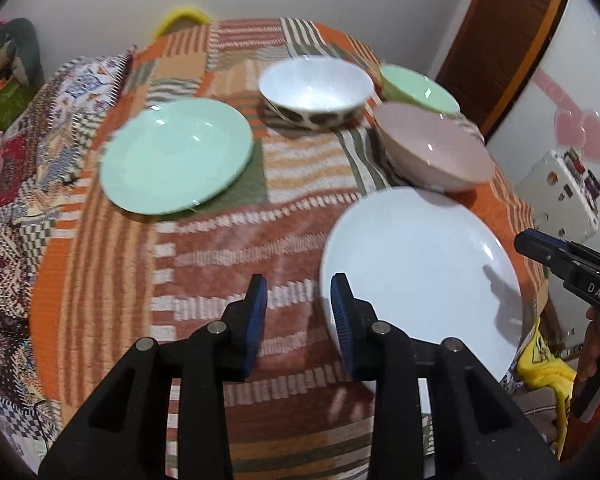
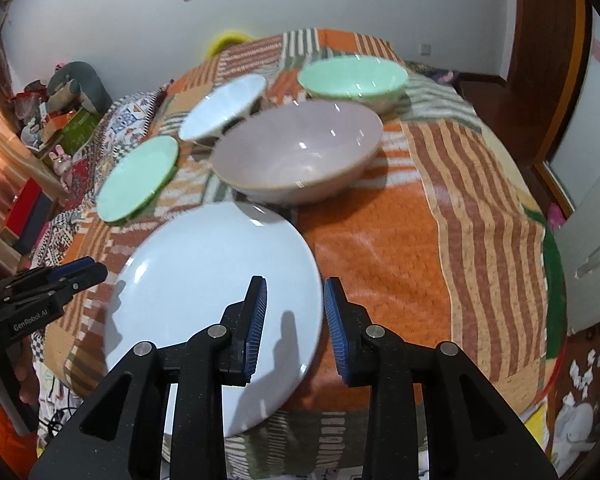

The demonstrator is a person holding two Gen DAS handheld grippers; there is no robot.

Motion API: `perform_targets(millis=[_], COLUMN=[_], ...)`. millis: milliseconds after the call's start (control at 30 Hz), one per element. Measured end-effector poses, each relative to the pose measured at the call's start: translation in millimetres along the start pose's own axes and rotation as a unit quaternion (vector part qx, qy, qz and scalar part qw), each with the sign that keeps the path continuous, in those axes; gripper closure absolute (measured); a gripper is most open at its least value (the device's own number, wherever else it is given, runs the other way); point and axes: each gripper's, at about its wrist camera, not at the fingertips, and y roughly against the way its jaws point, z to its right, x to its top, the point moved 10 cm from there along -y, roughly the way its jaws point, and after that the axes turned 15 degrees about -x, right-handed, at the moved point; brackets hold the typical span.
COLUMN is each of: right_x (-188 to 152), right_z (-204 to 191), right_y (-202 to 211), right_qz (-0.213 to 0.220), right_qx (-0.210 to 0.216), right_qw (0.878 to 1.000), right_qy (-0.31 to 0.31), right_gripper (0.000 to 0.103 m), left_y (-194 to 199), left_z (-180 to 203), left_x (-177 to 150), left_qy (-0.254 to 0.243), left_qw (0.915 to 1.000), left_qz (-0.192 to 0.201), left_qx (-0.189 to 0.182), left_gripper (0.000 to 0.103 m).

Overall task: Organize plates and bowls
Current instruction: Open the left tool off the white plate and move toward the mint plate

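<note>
On the patchwork-covered table, a white plate lies nearest me. My right gripper stands open over the plate's right rim, which shows in the gap without either pad pressing on it. My left gripper is open just left of the plate, with only cloth between its pads. Farther back sit a green plate, a white bowl with dark spots, a pink bowl and a green bowl. Each gripper shows in the other's view: the right gripper, the left gripper.
The striped orange tablecloth drapes over the table edges. A yellow object pokes up behind the far edge. Stuffed toys and boxes crowd the left. A white fridge and a wooden door frame stand at the right.
</note>
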Motion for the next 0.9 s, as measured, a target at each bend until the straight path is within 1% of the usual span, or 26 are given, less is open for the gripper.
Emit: perform_targets(millis=[67, 100, 167, 267, 433, 600, 700, 800, 900], right_x=[8, 13, 21, 36, 55, 68, 74, 81, 91], right_z=[-7, -13, -21, -40, -71, -103, -118, -128, -138], right_y=[8, 12, 18, 25, 28, 21, 13, 7, -1], right_qz=[0.015, 0.023, 0.037, 0.058, 0.077, 0.081, 0.079, 0.079, 0.074], right_qx=[0.003, 0.007, 0.011, 0.022, 0.043, 0.061, 0.065, 0.068, 0.075], right_qw=[1.0, 1.0, 0.999, 0.998, 0.995, 0.992, 0.991, 0.99, 0.99], right_qy=[0.007, 0.012, 0.019, 0.033, 0.053, 0.073, 0.084, 0.092, 0.094], right_gripper=[0.072, 0.068, 0.064, 0.064, 0.064, 0.064, 0.064, 0.064, 0.064], left_y=[13, 20, 36, 55, 84, 97, 100, 100, 99], left_z=[-6, -9, -17, -28, -51, -76, -92, -111, -128], left_x=[5, 8, 15, 24, 38, 45, 49, 52, 57], left_qy=[0.003, 0.005, 0.011, 0.014, 0.017, 0.024, 0.033, 0.045, 0.051], left_qw=[0.9999, 0.9997, 0.9989, 0.997, 0.9928, 0.9892, 0.9876, 0.986, 0.9848], left_qz=[0.014, 0.022, 0.043, 0.068, 0.1, 0.114, 0.118, 0.119, 0.118], left_qx=[0.006, 0.009, 0.018, 0.033, 0.064, 0.088, 0.098, 0.108, 0.117], left_gripper=[0.07, 0.068, 0.063, 0.059, 0.054, 0.052, 0.05, 0.046, 0.045])
